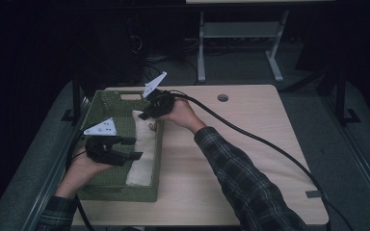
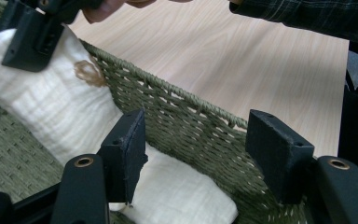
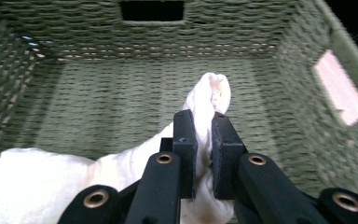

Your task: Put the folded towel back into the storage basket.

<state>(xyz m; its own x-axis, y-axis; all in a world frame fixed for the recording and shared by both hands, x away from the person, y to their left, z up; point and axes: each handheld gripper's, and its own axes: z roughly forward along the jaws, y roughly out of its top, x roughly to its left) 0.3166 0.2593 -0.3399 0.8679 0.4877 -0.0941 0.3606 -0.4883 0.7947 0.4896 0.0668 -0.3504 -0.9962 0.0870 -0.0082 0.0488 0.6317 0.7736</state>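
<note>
1. Cloth [image 1: 142,144], white and crinkled, lies inside the green woven basket [image 1: 107,107] along its right-hand wall, stretching from near the front corner towards the far end; a small brownish mark shows on it in the left gripper view [image 2: 89,72].
2. Basket sits on the left part of the pale wooden table [image 1: 231,149], its far wall pierced by a handle slot [image 3: 152,10].
3. Right gripper [image 1: 147,113], held by the hand in the plaid sleeve [image 1: 241,178], reaches over the basket's right wall; its jaws are pinched together on a fold of the cloth, and in the right gripper view [image 3: 203,135] a puckered tip of fabric sticks up just past the pads.
4. Left gripper [image 1: 135,148] hovers low over the basket's near half, just beside the cloth; its jaws stand well apart and grip nothing; in the left gripper view [image 2: 200,149] the cloth and the woven wall show through the gap, with no pad pressing on either.
5. Black cable [image 1: 270,144] trails from the right gripper across the table towards the near right corner.
</note>
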